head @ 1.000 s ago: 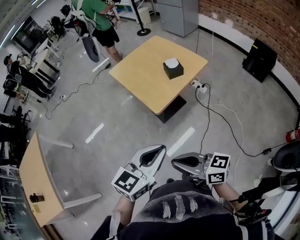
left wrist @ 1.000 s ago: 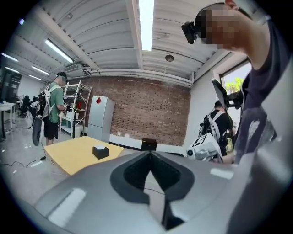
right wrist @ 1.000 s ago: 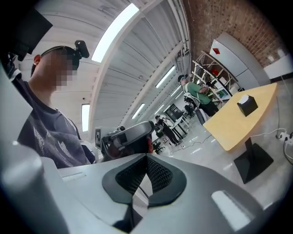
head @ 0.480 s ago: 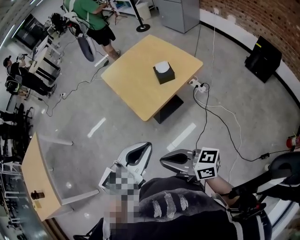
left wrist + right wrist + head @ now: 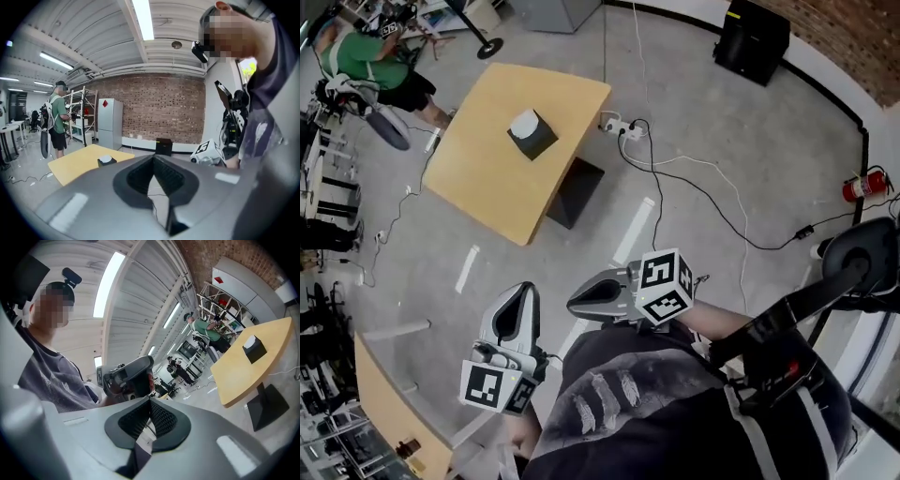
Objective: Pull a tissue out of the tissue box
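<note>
Approach is your step now: the tissue box (image 5: pixel 532 131) sits on the counter (image 5: pixel 483 183), well apart from your left tool (image 5: pixel 523 292) and right tool (image 5: pixel 576 305), both closed and empty, so get close and open one.

Table (image 5: pixel 478 187) and box (image 5: pixel 532 133) now lie upper left, not upper centre; left gripper (image 5: pixel 525 289) and right gripper (image 5: pixel 574 305) have shifted left.
</note>
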Tool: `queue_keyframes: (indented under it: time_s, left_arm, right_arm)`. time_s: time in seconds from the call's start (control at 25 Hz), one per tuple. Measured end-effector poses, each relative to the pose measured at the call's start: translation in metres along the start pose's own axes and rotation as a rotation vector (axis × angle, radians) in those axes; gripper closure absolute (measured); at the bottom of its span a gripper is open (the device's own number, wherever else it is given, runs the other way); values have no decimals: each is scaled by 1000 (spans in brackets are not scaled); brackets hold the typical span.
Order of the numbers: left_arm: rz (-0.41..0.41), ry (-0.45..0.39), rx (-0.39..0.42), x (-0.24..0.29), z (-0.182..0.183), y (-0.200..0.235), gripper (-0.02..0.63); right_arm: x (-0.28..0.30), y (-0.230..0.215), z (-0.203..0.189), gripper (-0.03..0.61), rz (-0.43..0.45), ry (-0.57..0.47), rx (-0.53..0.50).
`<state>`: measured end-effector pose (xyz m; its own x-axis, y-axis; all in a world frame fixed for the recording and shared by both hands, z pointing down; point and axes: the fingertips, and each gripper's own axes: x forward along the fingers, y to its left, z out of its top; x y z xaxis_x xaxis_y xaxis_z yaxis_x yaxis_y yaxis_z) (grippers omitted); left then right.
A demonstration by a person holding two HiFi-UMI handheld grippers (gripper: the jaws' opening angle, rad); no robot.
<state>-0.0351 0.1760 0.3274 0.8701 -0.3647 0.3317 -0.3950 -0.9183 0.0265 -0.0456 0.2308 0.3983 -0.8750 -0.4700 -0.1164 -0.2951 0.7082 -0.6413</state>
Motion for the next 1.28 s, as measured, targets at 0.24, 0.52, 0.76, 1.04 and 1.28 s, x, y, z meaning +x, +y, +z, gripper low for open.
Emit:
queue_keyframes:
  time_s: [0.24,0.52,0.76,1.04,1.28]
  left_arm:
    - [-10,33,4,12,-8,-7,609]
    - [-75,14,72,11,-10,-1,609]
    - [-96,-51,-22,24,0,54,609]
    - [-136,-126,-82,31,-3,113,609]
    - [-148,-164,-108,23,-4,162,609]
  right_arm:
    - [-17,-5,-5,578,-18,-16,3]
    - [-20,-10,-11,579,-100,-74,18]
    - [-3,-39,18,580,-228,-82,18]
    - [37,-69,37,580,-312,50,-72]
    - [73,-90,47,578,-366,130,-125]
